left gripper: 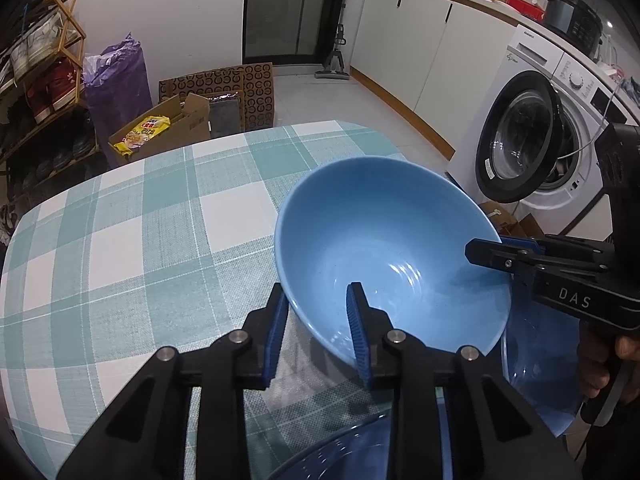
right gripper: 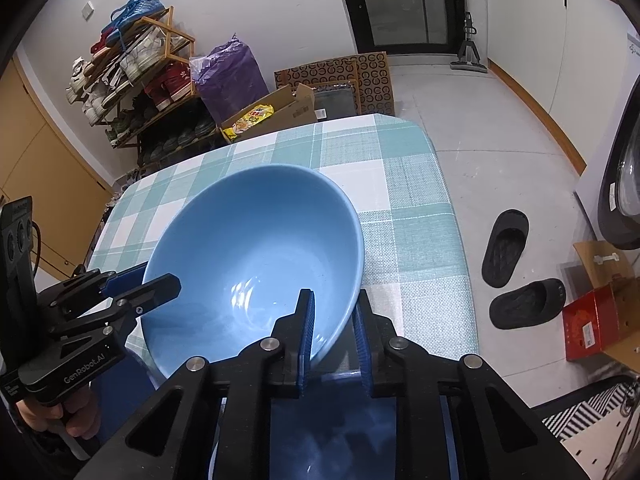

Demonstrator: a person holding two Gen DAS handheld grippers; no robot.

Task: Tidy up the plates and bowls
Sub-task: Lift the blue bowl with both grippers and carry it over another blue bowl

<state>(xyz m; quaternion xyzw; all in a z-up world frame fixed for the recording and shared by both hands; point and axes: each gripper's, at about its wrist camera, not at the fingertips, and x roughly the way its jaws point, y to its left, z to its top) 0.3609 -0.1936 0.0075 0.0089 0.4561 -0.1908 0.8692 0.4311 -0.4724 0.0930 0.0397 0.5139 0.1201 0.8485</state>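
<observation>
A light blue bowl (left gripper: 384, 240) (right gripper: 256, 248) is tilted over the teal checked tablecloth (left gripper: 140, 220) (right gripper: 416, 208). My left gripper (left gripper: 316, 324) is shut on the bowl's near left rim, one blue pad inside and one outside; the right wrist view shows it (right gripper: 140, 280) at the bowl's left edge. My right gripper (right gripper: 334, 330) is shut on the opposite rim in the same way and appears in the left wrist view (left gripper: 496, 248). Darker blue bowls (left gripper: 532, 380) (right gripper: 340, 420) lie beneath, partly hidden by the grippers.
A washing machine (left gripper: 540, 140) with its door open stands right of the table. On the floor lie black slippers (right gripper: 506, 248) and a red box (right gripper: 592, 320). Beyond the table's far edge are a shoe rack (right gripper: 132, 80), a purple bag (right gripper: 232, 76) and cardboard boxes (left gripper: 168, 128).
</observation>
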